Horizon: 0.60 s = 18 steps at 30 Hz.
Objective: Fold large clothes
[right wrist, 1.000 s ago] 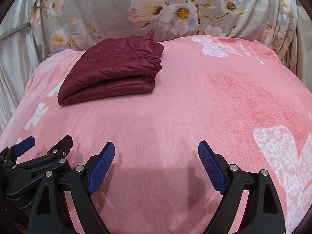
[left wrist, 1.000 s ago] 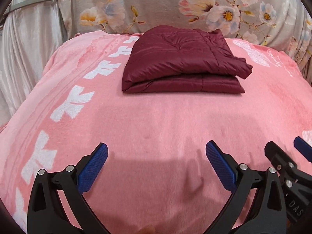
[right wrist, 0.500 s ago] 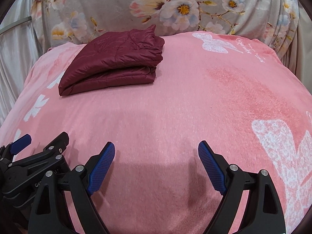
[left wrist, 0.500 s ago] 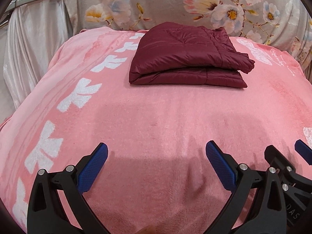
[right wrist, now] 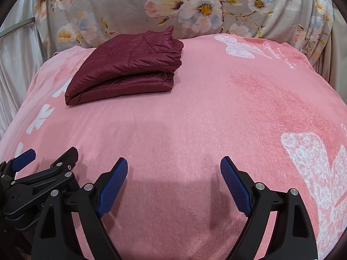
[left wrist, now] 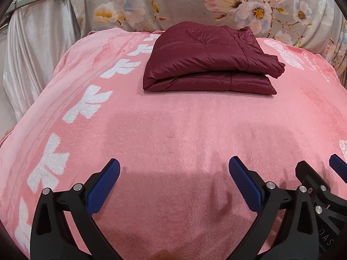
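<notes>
The folded maroon jacket [left wrist: 208, 60] lay well ahead of both released hand-held grippers, left [left wrist: 174, 182] and right [right wrist: 173, 179], on the pink blanket [left wrist: 173, 125]

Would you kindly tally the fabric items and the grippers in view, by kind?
Folded maroon jacket: 1
Pink blanket: 1
Floral cloth: 1
Grippers, the left gripper and the right gripper, both open and empty: 2
Total: 5

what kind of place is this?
Probably a home, likely a bed or sofa: a pink fleece blanket covers a soft surface, floral fabric is draped behind it, and a folded maroon jacket lies on the blanket.
</notes>
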{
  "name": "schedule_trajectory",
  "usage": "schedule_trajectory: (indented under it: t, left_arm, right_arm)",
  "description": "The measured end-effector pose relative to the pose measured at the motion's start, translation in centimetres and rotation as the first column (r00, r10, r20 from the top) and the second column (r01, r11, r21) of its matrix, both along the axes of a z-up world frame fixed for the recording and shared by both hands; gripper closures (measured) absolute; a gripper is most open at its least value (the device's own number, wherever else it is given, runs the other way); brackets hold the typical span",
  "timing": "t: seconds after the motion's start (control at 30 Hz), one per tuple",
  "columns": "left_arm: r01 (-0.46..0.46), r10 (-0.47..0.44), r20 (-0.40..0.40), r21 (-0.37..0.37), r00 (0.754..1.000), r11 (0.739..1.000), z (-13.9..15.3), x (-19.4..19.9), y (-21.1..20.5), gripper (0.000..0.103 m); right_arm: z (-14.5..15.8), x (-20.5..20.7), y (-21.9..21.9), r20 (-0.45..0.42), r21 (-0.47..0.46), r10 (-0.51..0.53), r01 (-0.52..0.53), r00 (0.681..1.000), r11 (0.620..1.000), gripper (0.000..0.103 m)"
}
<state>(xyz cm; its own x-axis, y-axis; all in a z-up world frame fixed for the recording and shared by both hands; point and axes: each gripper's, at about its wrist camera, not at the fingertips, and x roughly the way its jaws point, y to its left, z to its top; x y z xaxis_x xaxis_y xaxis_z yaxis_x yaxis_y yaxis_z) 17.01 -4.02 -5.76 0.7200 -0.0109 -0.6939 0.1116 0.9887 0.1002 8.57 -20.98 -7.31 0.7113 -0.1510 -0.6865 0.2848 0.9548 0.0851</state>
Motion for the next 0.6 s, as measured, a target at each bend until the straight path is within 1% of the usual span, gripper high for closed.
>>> schedule_trajectory:
  t: [0.6]
  left_arm:
    - [0.001,-0.001,0.002,0.002,1.000,1.000,0.05,0.07,0.19,0.005]
  right_arm:
    - [-0.01,0.00,0.04,0.000,-0.003,-0.001,0.001,1.000,1.000,0.017]
